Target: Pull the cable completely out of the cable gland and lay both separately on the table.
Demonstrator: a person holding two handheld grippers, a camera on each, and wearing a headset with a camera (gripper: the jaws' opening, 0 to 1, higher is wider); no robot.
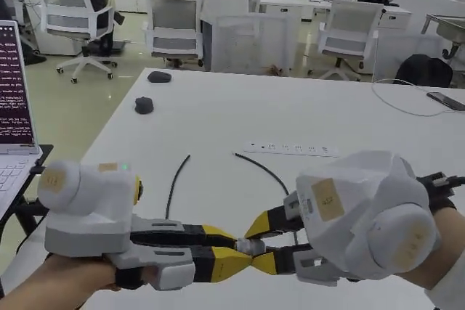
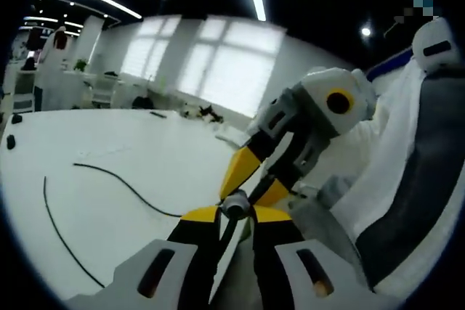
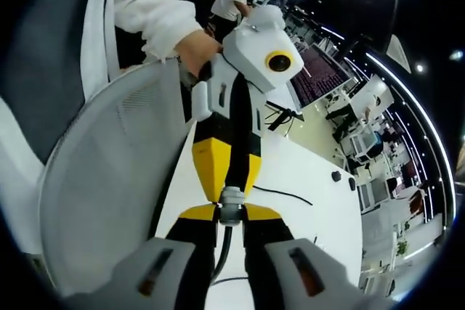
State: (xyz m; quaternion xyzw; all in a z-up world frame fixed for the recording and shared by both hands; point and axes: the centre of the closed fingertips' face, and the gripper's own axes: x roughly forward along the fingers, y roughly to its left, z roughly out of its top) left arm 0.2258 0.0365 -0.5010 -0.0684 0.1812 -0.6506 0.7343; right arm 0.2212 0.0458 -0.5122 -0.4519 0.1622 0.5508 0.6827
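My left tool (image 2: 235, 215) and right tool (image 3: 229, 214) meeting tip to tip over the white table (image 1: 305, 117), both pinching the small grey cable gland (image 1: 251, 246) between them, black cable (image 3: 223, 252) trailing from it between my right jaws, power strip (image 1: 290, 149) lying beyond.

From the cable gland (image 1: 253, 246), the cable (image 1: 265, 172) lies at twelve o'clock on the table (image 1: 218, 114), with the power strip (image 1: 290, 149) behind it and the laptop (image 1: 11, 107) at nine.
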